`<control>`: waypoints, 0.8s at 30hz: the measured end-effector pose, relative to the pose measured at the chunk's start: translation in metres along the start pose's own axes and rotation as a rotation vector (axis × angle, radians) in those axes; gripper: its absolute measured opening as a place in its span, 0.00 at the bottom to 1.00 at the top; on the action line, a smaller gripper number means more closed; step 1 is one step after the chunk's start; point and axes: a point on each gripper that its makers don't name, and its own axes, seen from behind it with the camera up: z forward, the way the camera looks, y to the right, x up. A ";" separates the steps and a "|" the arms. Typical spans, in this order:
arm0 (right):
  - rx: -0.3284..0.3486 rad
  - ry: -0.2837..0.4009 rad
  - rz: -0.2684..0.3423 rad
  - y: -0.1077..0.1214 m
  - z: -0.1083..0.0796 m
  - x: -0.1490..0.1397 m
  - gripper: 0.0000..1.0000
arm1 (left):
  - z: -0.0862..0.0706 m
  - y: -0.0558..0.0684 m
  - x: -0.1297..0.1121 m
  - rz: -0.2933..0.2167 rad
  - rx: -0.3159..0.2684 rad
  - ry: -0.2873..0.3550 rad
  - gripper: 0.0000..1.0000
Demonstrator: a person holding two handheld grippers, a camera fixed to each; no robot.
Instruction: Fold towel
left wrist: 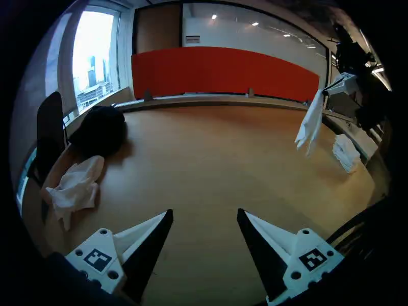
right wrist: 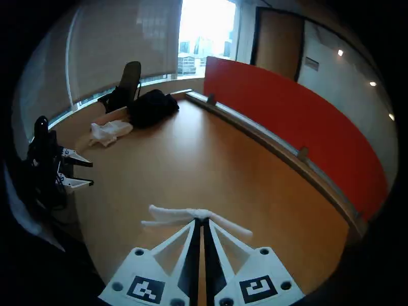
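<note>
Right tongs (right wrist: 202, 220) are clamped tight on the towel (right wrist: 168, 213), which spreads crosswise at their tips and hangs long-axis down beneath them, clear of the table (left wrist: 214, 153). Left tongs (left wrist: 204, 211) gape wide and hold nothing. From them I see the towel well ahead and to the right, so I judge they must cross over for its free lower end.

The wooden bench (left wrist: 204, 163) is wide and brown. 2 white towels lie on it, well apart. The crumpled towel (left wrist: 76, 188) lies just beside a black bag (left wrist: 99, 130). The second towel (left wrist: 347, 152) lies near the far side.
</note>
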 end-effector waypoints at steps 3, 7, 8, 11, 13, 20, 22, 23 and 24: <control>-0.022 -0.017 0.016 0.015 -0.009 -0.011 0.04 | 0.002 0.002 0.002 0.004 -0.005 0.000 0.93; -0.049 -0.035 0.032 0.035 -0.022 -0.023 0.04 | 0.005 0.004 0.004 0.008 -0.010 -0.001 0.93; -0.055 -0.039 0.036 0.040 -0.025 -0.025 0.04 | 0.005 0.004 0.004 0.009 -0.011 -0.002 0.93; -0.074 -0.049 0.045 0.054 -0.034 -0.033 0.04 | 0.006 0.006 0.005 0.014 -0.013 -0.005 0.93; -0.088 -0.057 0.050 0.065 -0.041 -0.037 0.04 | 0.007 0.007 0.005 0.017 -0.015 -0.007 0.93; -0.136 -0.075 0.074 0.098 -0.059 -0.051 0.04 | 0.010 0.009 0.007 0.023 -0.015 -0.011 0.93; -0.149 -0.078 0.084 0.107 -0.065 -0.055 0.04 | 0.010 0.009 0.008 0.025 -0.014 -0.011 0.93; -0.156 -0.079 0.090 0.112 -0.068 -0.056 0.04 | 0.011 0.009 0.009 0.026 -0.013 -0.011 0.93; -0.162 -0.080 0.095 0.116 -0.071 -0.058 0.04 | 0.011 0.009 0.010 0.027 -0.013 -0.011 0.93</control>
